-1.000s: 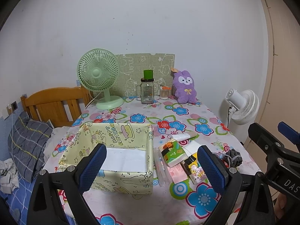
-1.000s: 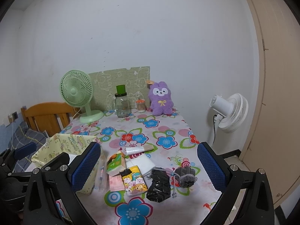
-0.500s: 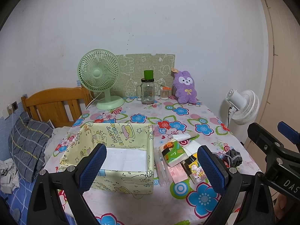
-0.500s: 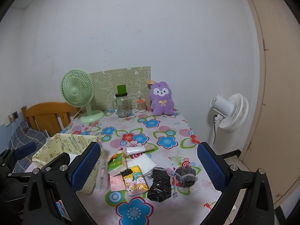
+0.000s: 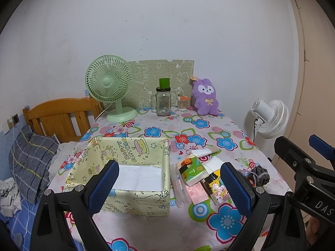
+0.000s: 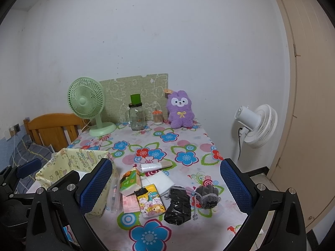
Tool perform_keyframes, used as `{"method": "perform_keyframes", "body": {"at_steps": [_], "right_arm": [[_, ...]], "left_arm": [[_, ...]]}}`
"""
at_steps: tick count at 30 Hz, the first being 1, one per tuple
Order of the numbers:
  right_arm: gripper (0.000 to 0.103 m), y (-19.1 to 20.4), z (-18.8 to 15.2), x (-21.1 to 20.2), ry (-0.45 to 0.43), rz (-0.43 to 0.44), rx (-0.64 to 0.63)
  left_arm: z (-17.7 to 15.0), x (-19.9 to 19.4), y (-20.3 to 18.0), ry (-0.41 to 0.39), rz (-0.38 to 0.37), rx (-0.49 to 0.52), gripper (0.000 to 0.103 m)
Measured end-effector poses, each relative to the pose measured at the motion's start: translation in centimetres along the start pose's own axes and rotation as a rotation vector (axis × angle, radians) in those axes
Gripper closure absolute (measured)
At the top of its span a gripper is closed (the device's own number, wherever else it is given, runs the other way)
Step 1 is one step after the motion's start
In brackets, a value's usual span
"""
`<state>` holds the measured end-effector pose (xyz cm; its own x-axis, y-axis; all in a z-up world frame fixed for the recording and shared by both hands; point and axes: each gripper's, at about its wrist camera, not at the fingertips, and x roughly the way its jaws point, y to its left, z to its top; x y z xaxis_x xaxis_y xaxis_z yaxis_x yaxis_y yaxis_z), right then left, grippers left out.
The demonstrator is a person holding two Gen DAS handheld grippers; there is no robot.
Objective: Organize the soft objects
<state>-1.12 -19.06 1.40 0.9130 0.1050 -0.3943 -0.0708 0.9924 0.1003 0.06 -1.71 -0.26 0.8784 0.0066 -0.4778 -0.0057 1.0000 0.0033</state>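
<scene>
A yellow fabric storage box (image 5: 134, 150) (image 6: 71, 159) stands open on the flowered table, with white paper on its bottom. To its right lies a pile of soft items: a green tissue pack (image 5: 191, 170) (image 6: 129, 181), a yellow cartoon tissue pack (image 6: 149, 201), a white cloth (image 6: 159, 179), a black plastic bag (image 6: 178, 206) and a grey drawstring pouch (image 6: 207, 194) (image 5: 259, 175). My left gripper (image 5: 169, 186) is open and empty above the near table edge, in front of the box. My right gripper (image 6: 165, 185) is open and empty in front of the pile.
At the back of the table stand a green desk fan (image 5: 111, 92), a glass jar with a green lid (image 5: 163, 99), a small jar (image 5: 183, 103) and a purple plush rabbit (image 5: 205, 98). A white floor fan (image 5: 270, 118) stands right of the table. A wooden bed (image 5: 58, 119) is on the left.
Both views have drifted very slightly; the objects on the table have not moved and both grippers stay open.
</scene>
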Motion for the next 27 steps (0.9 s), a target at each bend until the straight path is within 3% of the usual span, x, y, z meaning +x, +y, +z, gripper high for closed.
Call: {"method": "perform_keyframes", "body": {"at_steps": [19, 27], "right_arm": [[0.000, 0.09, 0.08, 0.01, -0.005, 0.008, 0.000], [0.000, -0.24, -0.01, 0.39, -0.001, 0.001, -0.006]], "left_arm": [[0.11, 0.19, -0.45, -0.007, 0.002, -0.002, 0.006], [-0.11, 0.88, -1.00, 0.002, -0.009, -0.007, 0.011]]}}
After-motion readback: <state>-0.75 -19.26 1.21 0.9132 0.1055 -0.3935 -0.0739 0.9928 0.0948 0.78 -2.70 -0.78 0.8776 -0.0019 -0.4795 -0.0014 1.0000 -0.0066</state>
